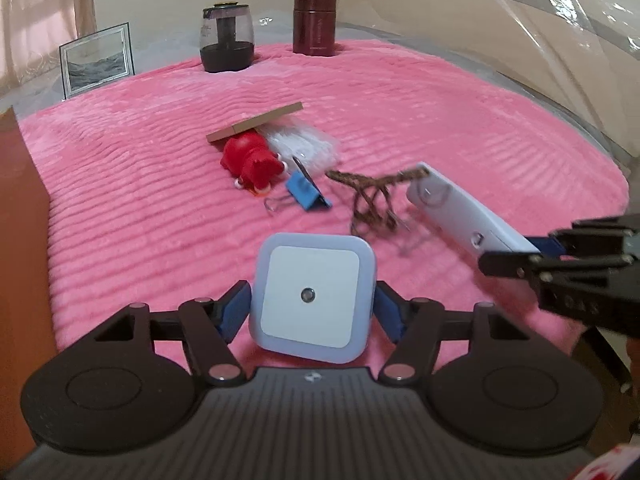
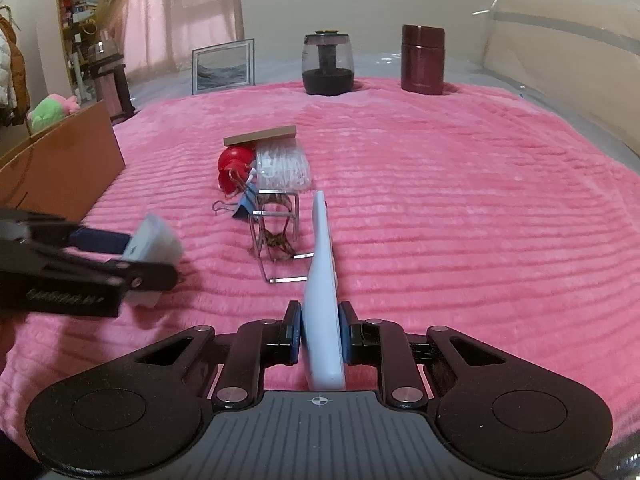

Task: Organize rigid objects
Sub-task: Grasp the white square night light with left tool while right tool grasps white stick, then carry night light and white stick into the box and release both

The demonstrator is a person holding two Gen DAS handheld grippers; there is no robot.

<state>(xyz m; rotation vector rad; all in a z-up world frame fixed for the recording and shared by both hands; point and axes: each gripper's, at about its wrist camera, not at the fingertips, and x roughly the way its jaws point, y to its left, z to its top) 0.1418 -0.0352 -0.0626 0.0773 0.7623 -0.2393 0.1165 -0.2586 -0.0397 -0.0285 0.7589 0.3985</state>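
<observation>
Left tongs [image 1: 312, 312] clamped on square night light [image 1: 313, 298], low centre of left view. Right tongs [image 2: 319, 334] clamped on pale blue remote [image 2: 322, 300], held edge-up at low centre of right view. Mid-frame on pink blanket [image 2: 460, 208]: wire stand [image 2: 276, 240], blue binder clip [image 1: 306, 192], red toy [image 1: 252, 162], clear packet [image 2: 284, 168], cardboard strip [image 1: 256, 122]. Far edge: dark glass jar [image 1: 227, 38], maroon flask [image 1: 315, 23], framed picture [image 1: 98, 60] upper left
</observation>
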